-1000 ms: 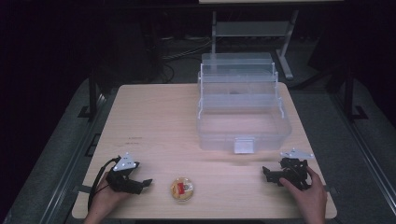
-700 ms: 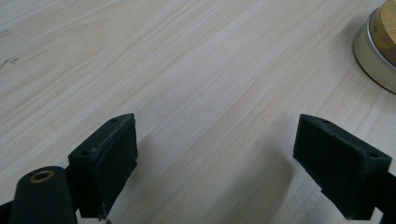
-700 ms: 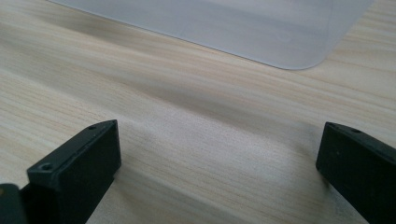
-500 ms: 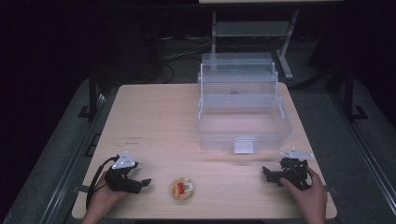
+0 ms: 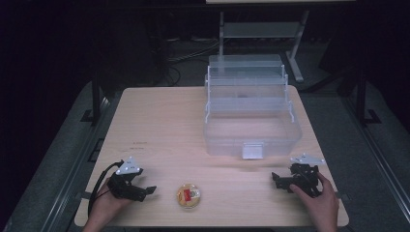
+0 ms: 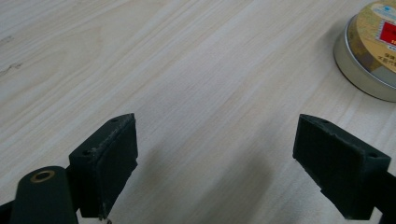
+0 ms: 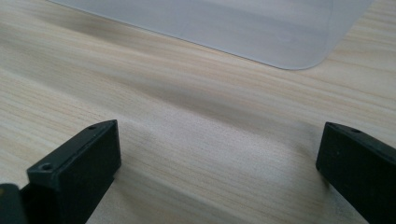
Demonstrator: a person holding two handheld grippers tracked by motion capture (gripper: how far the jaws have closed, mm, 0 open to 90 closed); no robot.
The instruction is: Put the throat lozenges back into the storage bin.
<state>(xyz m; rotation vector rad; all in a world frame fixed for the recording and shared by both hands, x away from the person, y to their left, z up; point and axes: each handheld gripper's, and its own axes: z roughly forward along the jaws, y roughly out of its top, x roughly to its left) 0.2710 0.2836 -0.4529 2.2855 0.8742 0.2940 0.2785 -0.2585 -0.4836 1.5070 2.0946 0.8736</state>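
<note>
**Both grippers parked low, tin waiting between them**

At the lower left of the high view, my left gripper rests on the wooden table, its jaws spread wide with nothing between them. I hold it low and pointed toward the middle of the frame, which I judge lines it up with the small round tin just beside it. In the left gripper view that tin sits at the upper right corner, off to one side of my open jaws and not touching either pad, so a turn that way looks needed before any grasp.

Up past the centre of the high view stands the clear plastic tiered box, folded open with its trays stepped back, probably so things can go in from above.

At the lower right, my right gripper also lies on the table, jaws wide apart and holding nothing, facing the middle. Its own view shows the box's base along the top edge, near but apart.
</note>
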